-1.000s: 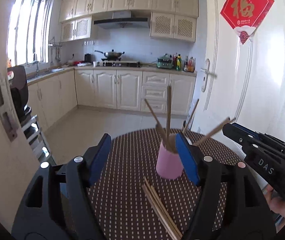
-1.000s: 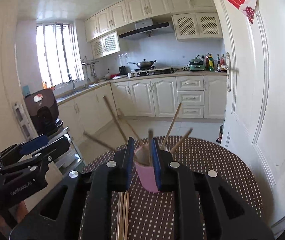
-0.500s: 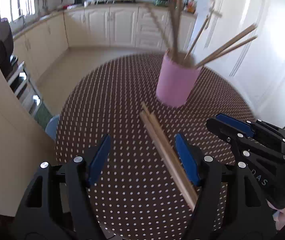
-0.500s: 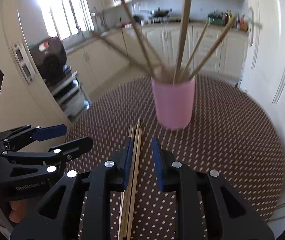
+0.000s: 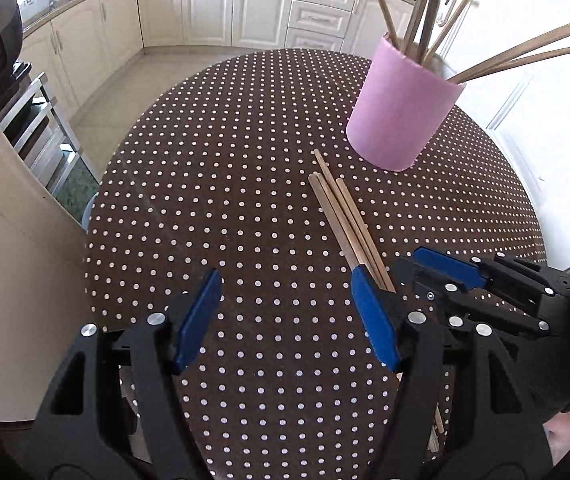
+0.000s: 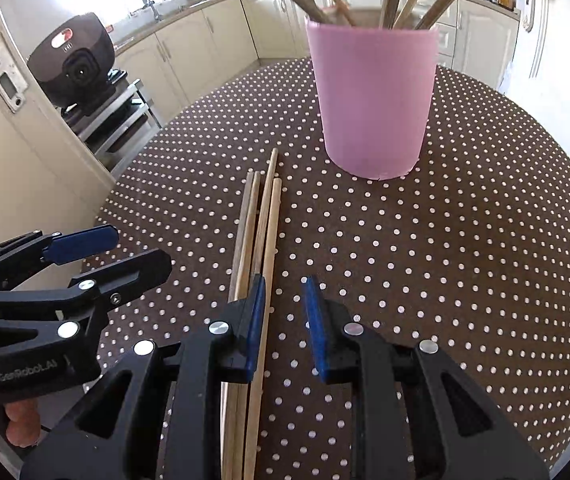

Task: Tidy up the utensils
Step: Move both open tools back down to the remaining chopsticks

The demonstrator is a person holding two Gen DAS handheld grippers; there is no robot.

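Across the lower half of the left wrist view, the left claw (image 5: 285,312) is seen with its blue pads spread wide above the brown polka-dot bench (image 5: 205,200), nothing being held between them. A bundle of loose wooden chopsticks (image 5: 341,216) is laid flat on the bench at the centre of that frame, running from just below the pink cup (image 5: 401,108) down toward the lower right, where the lower ends are hidden behind the left claw's right-hand finger. The pink cup is stood upright in the upper right of the frame, with several chopsticks (image 5: 517,54) leaned out of it at different angles. At the right edge of the same frame the right claw (image 5: 445,276) is seen just beside the lying bundle. In the right wrist view, the right claw (image 6: 283,320) is shown at the bottom centre with its pads parted by a narrow gap; the loose chopsticks (image 6: 263,216) are passed under and beside its left-hand pad, and none is pinched. The pink cup (image 6: 373,100) is placed at the upper centre there, and the left claw (image 6: 97,252) is seen at the left edge. Kitchen cabinets (image 5: 213,4) are visible along the top.
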